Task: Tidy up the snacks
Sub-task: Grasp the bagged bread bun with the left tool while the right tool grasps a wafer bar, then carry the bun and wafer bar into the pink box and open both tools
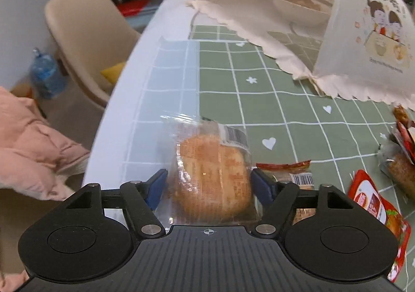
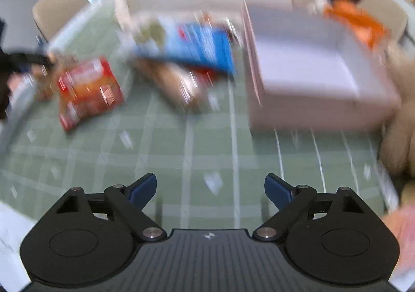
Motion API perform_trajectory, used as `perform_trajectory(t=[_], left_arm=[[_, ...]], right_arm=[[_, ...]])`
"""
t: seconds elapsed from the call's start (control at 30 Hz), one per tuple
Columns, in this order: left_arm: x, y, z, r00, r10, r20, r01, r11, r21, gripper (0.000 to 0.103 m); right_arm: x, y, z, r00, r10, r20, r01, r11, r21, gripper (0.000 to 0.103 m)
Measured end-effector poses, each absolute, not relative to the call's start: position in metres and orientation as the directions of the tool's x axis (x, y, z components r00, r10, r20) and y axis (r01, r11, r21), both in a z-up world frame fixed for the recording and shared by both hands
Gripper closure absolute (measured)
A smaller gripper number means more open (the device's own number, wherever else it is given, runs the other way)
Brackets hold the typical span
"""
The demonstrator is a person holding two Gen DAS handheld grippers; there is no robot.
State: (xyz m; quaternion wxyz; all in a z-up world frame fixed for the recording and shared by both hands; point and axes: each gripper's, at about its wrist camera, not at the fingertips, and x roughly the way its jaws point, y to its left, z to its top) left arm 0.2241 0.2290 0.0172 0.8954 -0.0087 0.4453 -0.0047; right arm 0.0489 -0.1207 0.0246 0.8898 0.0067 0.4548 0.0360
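Between the blue pads of the left tongs [image 1: 208, 183] sits a round golden bun in a clear wrapper [image 1: 211, 175], its barcode label turned up toward the far side; the pads stand wide and press the wrapper on both flanks, so the bun is gripped. It hangs over the tabletop [image 1: 259, 90] close to that surface's left edge, where the green checked cloth gives way to a pale blue strip. Just beside the right pad lies a small red-topped snack packet [image 1: 290, 170], and nearer the right border a red pouch [image 1: 373, 211] lies flat on the cloth. Farther along the tabletop stands a cream mesh food cover [image 1: 298, 14] printed with cartoon figures, a bowl dimly visible under it. A beige chair [image 1: 85, 33] stands beyond the left edge, and a pink padded sleeve [image 1: 31, 149] shows at the lower left. The right wrist view is smeared by motion. The right tongs [image 2: 210, 188] stand wide apart with nothing between the pads, over bare green cloth. Well ahead of them lie a red snack bag [image 2: 88, 90] to the left, a blue packet [image 2: 199, 45] resting on a brown wrapped roll [image 2: 171, 82] in the middle, and a pale box [image 2: 311, 71] to the right with an orange packet [image 2: 355, 22] at its far rim.
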Motion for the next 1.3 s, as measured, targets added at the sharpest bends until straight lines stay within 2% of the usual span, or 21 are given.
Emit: perform_trajectory(t=[0.1,0.2,0.33,0.47,0.57,0.6,0.63,0.7,0.87,0.97,1.3], left_arm=[[0.205,0.234,0.022,0.598,-0.104,-0.794,0.072,0.995,-0.076,0.044],[0.162,0.245,0.032,0.587,-0.226,-0.777,0.094,0.973,-0.212,0.045],[0.100,0.256,0.039,0.574,-0.279,-0.770,0.057,0.951,-0.302,0.045],[0.051,0.255,0.036,0.519,-0.344,-0.782,0.040,0.924,-0.380,0.045],[0.035,0.246,0.039,0.517,-0.354,-0.779,0.059,0.923,-0.381,0.045],[0.032,0.243,0.041,0.518,-0.350,-0.780,0.059,0.925,-0.375,0.045],[0.030,0.240,0.042,0.520,-0.346,-0.781,0.060,0.927,-0.371,0.045],[0.026,0.235,0.045,0.523,-0.347,-0.779,0.066,0.927,-0.368,0.045],[0.021,0.208,0.049,0.513,-0.376,-0.772,0.096,0.919,-0.383,0.045],[0.018,0.174,0.051,0.492,-0.417,-0.764,0.150,0.905,-0.397,0.045],[-0.003,0.029,0.053,0.351,-0.576,-0.739,0.426,0.801,-0.421,0.045]], right_arm=[[0.068,-0.083,0.051,0.653,0.108,-0.750,-0.163,0.987,0.001,0.009],[0.094,-0.039,0.060,0.679,0.180,-0.712,-0.275,0.961,-0.019,0.009],[0.135,0.015,0.051,0.653,0.309,-0.692,-0.366,0.928,0.069,0.011],[0.177,0.069,0.033,0.604,0.396,-0.692,-0.417,0.897,0.149,0.023],[0.200,0.109,0.018,0.595,0.374,-0.711,-0.426,0.897,0.116,0.025],[0.205,0.118,0.013,0.586,0.360,-0.726,-0.426,0.899,0.102,0.037],[0.204,0.125,0.008,0.570,0.356,-0.741,-0.441,0.893,0.090,0.057],[0.200,0.128,0.004,0.542,0.349,-0.765,-0.481,0.875,0.059,0.068],[0.134,0.081,0.040,0.532,0.426,-0.731,-0.549,0.832,0.085,0.069],[0.087,0.025,0.064,0.563,0.446,-0.696,-0.528,0.842,0.112,0.069],[-0.019,-0.164,0.083,0.718,0.201,-0.666,-0.188,0.978,0.093,0.069]])
